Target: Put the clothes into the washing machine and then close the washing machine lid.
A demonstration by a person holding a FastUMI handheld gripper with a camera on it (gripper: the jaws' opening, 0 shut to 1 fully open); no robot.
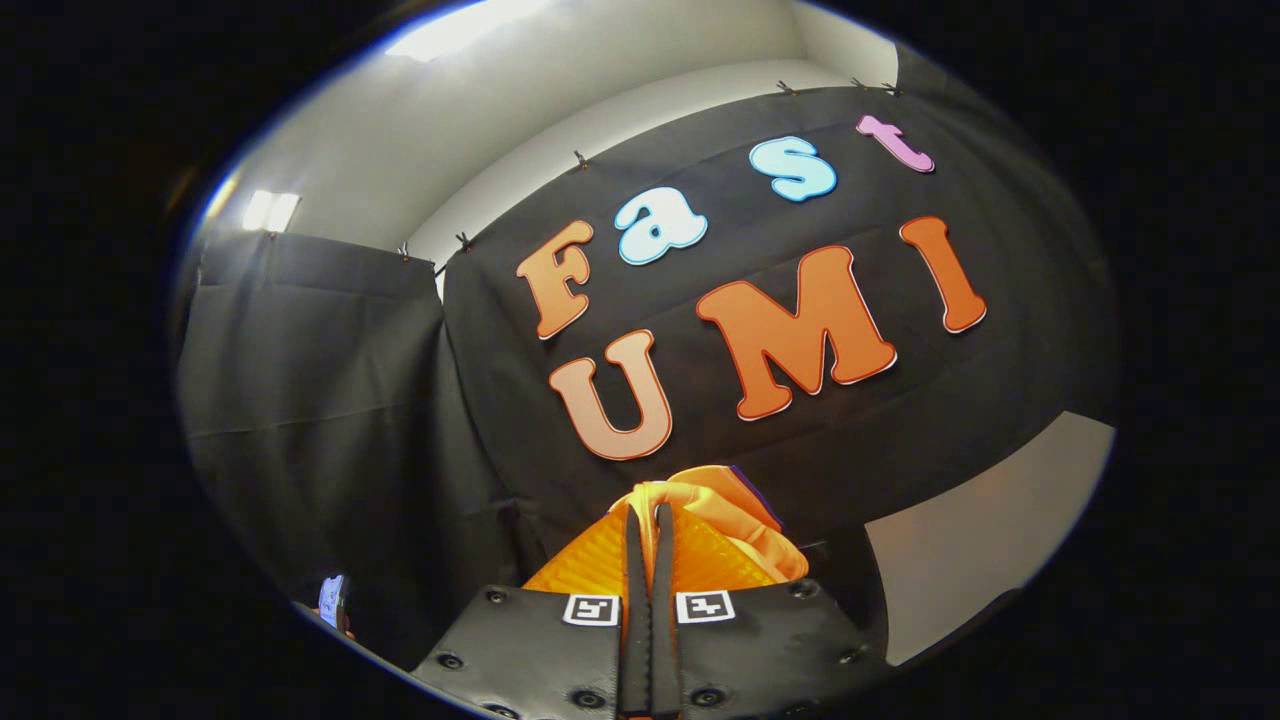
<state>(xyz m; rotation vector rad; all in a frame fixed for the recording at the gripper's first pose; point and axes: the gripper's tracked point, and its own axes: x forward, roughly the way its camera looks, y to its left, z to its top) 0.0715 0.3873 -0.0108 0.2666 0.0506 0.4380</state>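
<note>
Gripper view looks up at the booth's black cloth wall (pixel 330 400). Both fingers (pixel 634 560) of the gripper (pixel 648 515) are pressed almost together, pinching an orange garment (pixel 730 525) that bunches just beyond their tips, lifted before the wall.

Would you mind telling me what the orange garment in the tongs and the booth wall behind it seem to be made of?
The orange garment, pinched in the shut tongs, looks like thin, smooth fabric, possibly synthetic: it bunches in soft folds. The booth wall looks like matte black cloth, hanging creased from clips.
</note>
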